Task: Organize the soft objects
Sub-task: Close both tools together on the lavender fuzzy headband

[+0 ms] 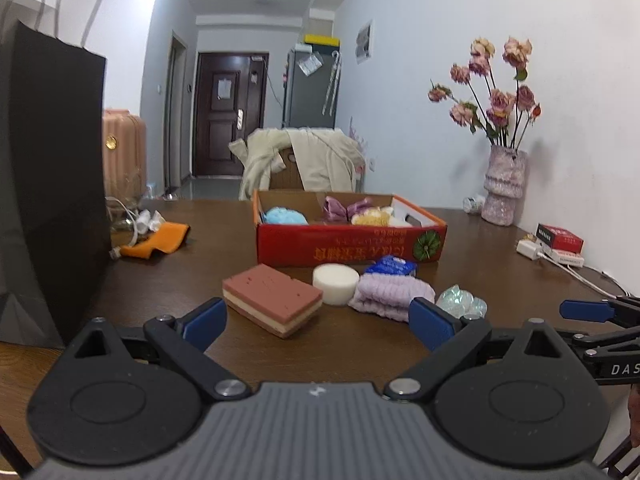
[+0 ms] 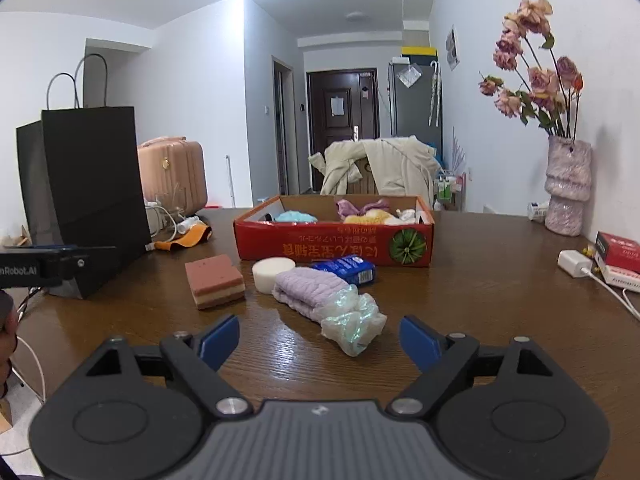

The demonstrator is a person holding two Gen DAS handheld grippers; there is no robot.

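A red cardboard box (image 1: 348,242) (image 2: 336,242) on the brown table holds a blue puff, purple ribbons and yellow soft items. In front of it lie a layered pink sponge (image 1: 274,298) (image 2: 214,280), a white round sponge (image 1: 335,282) (image 2: 272,272), a blue packet (image 1: 390,267) (image 2: 346,268), a folded lilac cloth (image 1: 390,292) (image 2: 310,290) and a crumpled iridescent bag (image 1: 462,300) (image 2: 354,318). My left gripper (image 1: 320,326) is open and empty, just short of the pink sponge. My right gripper (image 2: 320,340) is open and empty, just short of the iridescent bag.
A black paper bag (image 1: 48,184) (image 2: 88,184) stands at the left. An orange cloth (image 1: 160,240) and cables lie beside it. A vase of dried roses (image 1: 502,184) (image 2: 568,188), a white charger (image 2: 574,263) and red boxes (image 1: 560,240) sit at the right.
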